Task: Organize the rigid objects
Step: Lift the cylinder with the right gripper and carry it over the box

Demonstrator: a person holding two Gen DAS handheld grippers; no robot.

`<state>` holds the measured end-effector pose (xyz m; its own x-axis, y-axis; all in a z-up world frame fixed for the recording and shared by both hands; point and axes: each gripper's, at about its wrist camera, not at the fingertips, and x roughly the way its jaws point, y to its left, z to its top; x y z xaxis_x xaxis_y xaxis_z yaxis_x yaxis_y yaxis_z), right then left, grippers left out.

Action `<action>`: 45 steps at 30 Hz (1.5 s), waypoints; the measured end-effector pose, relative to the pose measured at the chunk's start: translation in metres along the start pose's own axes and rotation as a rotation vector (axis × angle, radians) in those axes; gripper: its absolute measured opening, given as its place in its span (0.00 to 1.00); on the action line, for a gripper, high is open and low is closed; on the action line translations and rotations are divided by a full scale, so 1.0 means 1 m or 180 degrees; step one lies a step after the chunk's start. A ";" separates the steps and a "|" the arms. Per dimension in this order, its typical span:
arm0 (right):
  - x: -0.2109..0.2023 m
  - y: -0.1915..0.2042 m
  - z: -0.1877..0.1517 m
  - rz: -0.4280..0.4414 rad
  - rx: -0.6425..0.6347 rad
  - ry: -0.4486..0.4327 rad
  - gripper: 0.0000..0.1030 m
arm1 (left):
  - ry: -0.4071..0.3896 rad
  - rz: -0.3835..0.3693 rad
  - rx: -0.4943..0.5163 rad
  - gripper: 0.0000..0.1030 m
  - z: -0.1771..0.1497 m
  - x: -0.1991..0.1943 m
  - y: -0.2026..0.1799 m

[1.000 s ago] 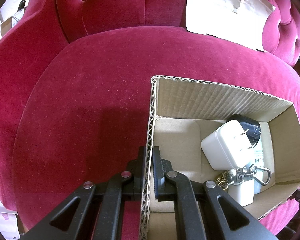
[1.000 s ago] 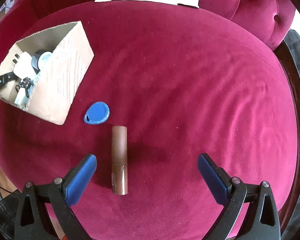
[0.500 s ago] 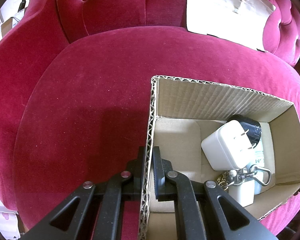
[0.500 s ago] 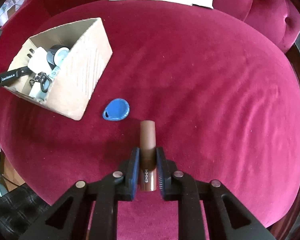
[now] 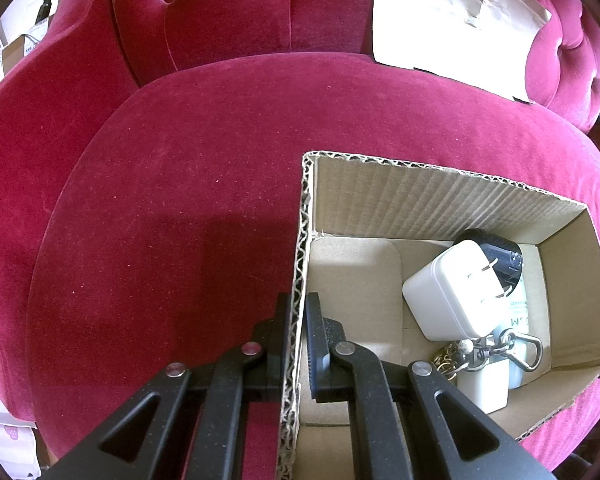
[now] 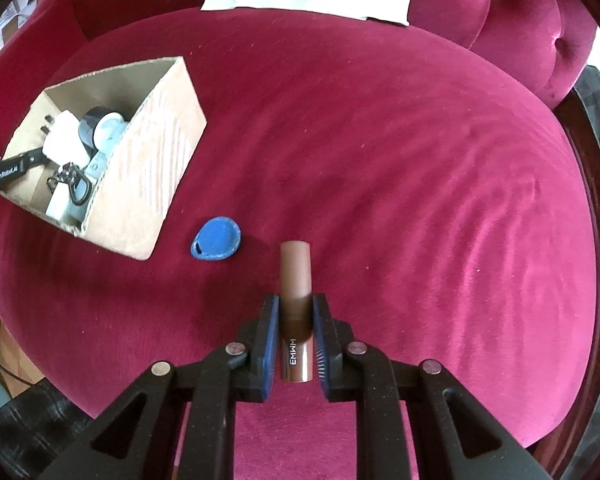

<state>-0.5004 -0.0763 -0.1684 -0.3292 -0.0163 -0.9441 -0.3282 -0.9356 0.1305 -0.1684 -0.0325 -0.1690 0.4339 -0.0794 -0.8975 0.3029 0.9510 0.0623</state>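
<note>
We see bright daylight on the red velvet seat (image 6: 380,140), soft shadows under the grippers, blown-out white paper (image 5: 440,12), and dark fisheye-bent corners.

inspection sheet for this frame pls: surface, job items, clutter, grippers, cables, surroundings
Surface: red velvet seat cushion, rippled pile.
Job's things: brown tube; blue key fob loose beside the cardboard box; box holds white plug adapter, black cap, metal clasp.
Clutter: pale paper sheet against the backrest.
Grippers: left gripper shut on the box wall; right gripper shut on the brown tube.
Cables: nothing seen on the seat.
Surroundings: tufted backrest; room edges too blurred to tell.
</note>
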 end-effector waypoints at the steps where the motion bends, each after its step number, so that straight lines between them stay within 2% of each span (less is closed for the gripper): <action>1: -0.002 0.000 0.001 0.0002 0.0013 -0.0009 0.17 | 0.0000 -0.0002 0.0002 0.06 0.000 0.000 0.000; 9: -0.017 -0.009 0.008 -0.0028 0.0102 -0.0077 0.17 | -0.0006 -0.0033 0.0073 0.06 0.000 0.000 0.000; 22: -0.058 0.018 0.024 -0.0094 0.0126 -0.0230 0.17 | -0.0010 -0.0076 0.0154 0.06 -0.001 -0.001 0.000; 35: -0.076 0.041 0.048 -0.0021 0.0086 -0.0422 0.17 | -0.0016 -0.0103 0.0224 0.06 -0.001 -0.002 0.001; 45: -0.080 0.068 0.065 0.0157 0.0043 -0.0511 0.17 | -0.0020 -0.0174 0.0290 0.06 -0.004 -0.003 0.002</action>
<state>-0.5539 -0.1154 -0.0641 -0.4821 -0.0044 -0.8761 -0.3196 -0.9302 0.1806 -0.1722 -0.0291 -0.1679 0.4197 -0.1325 -0.8979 0.4021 0.9141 0.0531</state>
